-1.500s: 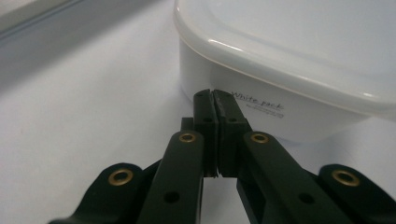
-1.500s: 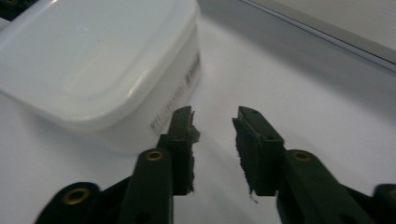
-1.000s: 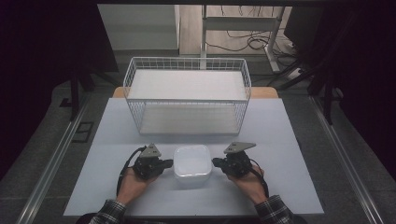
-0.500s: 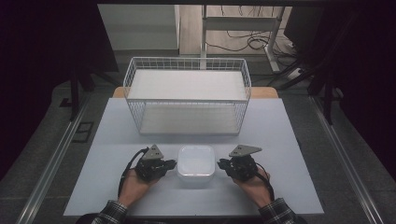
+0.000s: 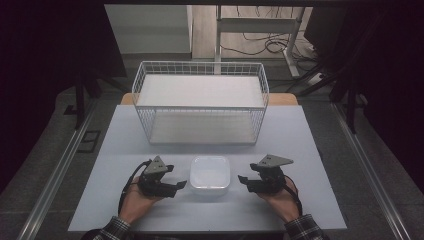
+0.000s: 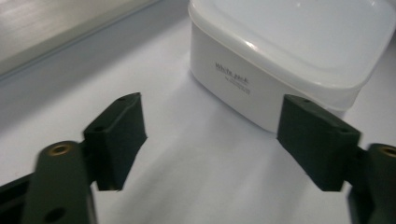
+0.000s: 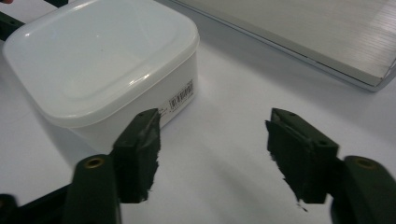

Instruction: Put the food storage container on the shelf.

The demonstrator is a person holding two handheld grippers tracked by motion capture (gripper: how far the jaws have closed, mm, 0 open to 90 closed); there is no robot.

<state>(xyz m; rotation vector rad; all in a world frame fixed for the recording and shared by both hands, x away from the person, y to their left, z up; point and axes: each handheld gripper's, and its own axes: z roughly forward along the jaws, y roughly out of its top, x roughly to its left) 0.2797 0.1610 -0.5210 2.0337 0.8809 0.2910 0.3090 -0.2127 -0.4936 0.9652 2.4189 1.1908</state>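
Sitting between my two grippers near the table's front edge is a white lidded plastic box, lid on, contents not visible. Behind it, toward the far side, stands a white wire basket; I can see nothing inside it. My left gripper rests just left of the box, jaws spread wide, gripping nothing; in the left gripper view the box lies ahead, apart from both pads. My right gripper sits just right of it, equally wide apart and empty. Bare tabletop runs between box and basket and out to both side edges.
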